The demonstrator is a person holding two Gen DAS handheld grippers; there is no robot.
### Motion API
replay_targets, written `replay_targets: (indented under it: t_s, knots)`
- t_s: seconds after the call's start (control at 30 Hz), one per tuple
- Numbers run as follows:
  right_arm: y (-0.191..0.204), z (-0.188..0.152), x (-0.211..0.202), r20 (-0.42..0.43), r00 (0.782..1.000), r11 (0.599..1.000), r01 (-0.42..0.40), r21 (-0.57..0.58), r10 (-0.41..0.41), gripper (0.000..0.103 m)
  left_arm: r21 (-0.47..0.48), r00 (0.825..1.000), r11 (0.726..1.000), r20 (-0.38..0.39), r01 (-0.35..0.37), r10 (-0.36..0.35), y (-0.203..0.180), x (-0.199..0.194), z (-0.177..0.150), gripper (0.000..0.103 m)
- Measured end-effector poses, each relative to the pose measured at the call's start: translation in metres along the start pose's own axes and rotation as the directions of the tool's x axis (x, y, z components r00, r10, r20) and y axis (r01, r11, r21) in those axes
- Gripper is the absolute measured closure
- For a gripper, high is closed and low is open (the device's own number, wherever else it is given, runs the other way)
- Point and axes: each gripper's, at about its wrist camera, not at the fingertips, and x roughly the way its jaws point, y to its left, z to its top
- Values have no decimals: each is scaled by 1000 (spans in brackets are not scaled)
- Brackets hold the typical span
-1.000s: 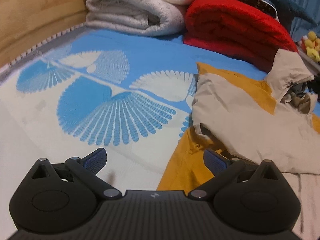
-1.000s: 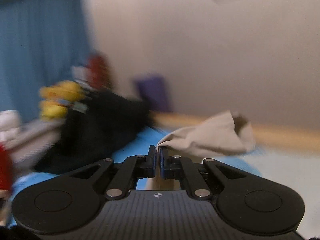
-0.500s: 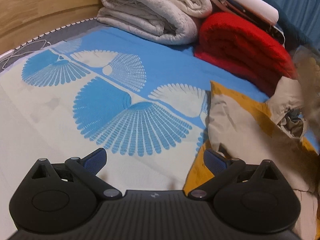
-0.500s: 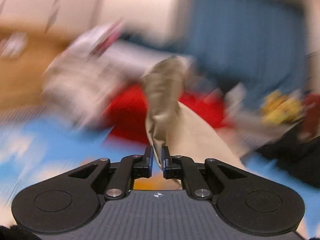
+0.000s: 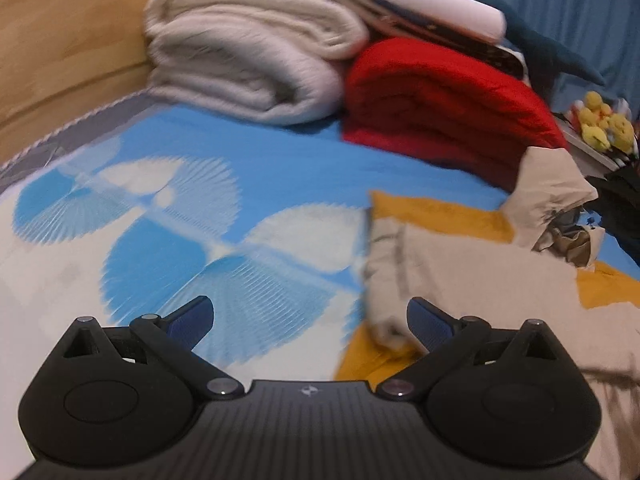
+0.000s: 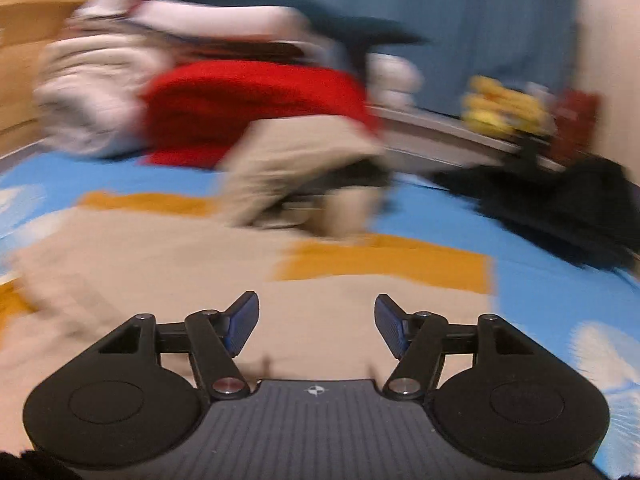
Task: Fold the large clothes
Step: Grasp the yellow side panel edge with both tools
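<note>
A beige and mustard-yellow jacket [image 5: 472,264] lies on the blue patterned bedsheet [image 5: 256,168], its hood bunched at the far end [image 5: 548,192]. My left gripper [image 5: 310,314] is open and empty, low over the sheet at the jacket's left edge. In the right wrist view the jacket [image 6: 160,264] spreads below my right gripper [image 6: 316,320], which is open and empty above the beige cloth. The view is motion-blurred.
A folded white blanket [image 5: 248,52] and a folded red blanket [image 5: 444,92] are stacked at the head of the bed. Yellow plush toys [image 5: 604,124] sit on a shelf at the right. A black garment [image 6: 560,204] lies at the bed's right edge. A wooden headboard [image 5: 60,44] stands at the left.
My right gripper was shut on a beige part of the jacket, swung it across, and has now opened and let it go. My left gripper stayed open and shifted slightly.
</note>
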Motion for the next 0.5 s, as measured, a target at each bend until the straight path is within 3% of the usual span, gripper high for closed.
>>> replay_targets:
  t_s: [0.17, 0.23, 0.3, 0.33, 0.4, 0.5]
  knots:
    - [-46, -11, 43, -73, 986, 985, 158, 65, -153, 40, 88, 995, 992, -51, 94, -89, -70, 55, 20, 0]
    - [-56, -21, 63, -108, 974, 973, 210, 97, -199, 40, 183, 996, 982, -92, 35, -19, -95, 94, 12, 0]
    - [-62, -41, 87, -222, 950, 967, 242, 85, -218, 41, 307, 975, 948, -169, -87, 144, -106, 139, -7, 0]
    - [-63, -56, 99, -290, 933, 967, 243, 74, -213, 41, 321, 969, 944, -200, -77, 146, -104, 153, -16, 0]
    - [-65, -69, 95, -239, 949, 967, 234, 106, -204, 41, 241, 982, 970, -169, -41, 83, -89, 149, -19, 0]
    - [-78, -61, 78, -196, 970, 959, 185, 214, -143, 35, 156, 983, 988, -186, 22, 7, -63, 129, -18, 0]
